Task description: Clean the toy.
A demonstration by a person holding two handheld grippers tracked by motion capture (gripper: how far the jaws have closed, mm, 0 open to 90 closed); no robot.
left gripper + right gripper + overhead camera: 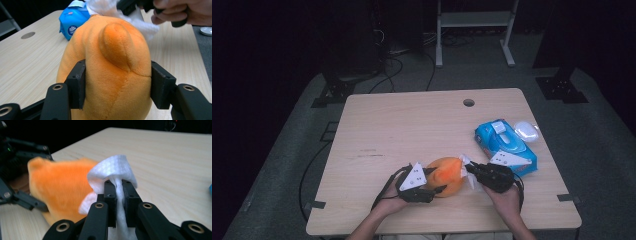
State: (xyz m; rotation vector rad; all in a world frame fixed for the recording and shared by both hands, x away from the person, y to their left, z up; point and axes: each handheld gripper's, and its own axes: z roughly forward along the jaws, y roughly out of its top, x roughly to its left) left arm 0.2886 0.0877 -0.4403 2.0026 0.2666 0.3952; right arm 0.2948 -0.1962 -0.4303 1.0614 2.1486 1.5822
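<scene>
Left gripper [117, 85]: clamped on the orange plush toy [110, 67], pads pressed into both its sides.
Right gripper [119, 192]: pinched tight on a white wipe [112, 168].
Wipe: touching the toy's far side.
Toy: on the bench [412, 125], near edge, between both grippers.
Blue wipe pack [504, 145]: just right of the right gripper.

We take this for a lab or recording room: beyond our jaws a bare wooden desk [412, 125] stands alone on grey carpet [602, 150], with black walls around, cables [389, 70] trailing across the floor, and a white metal frame [474, 22] behind.
</scene>
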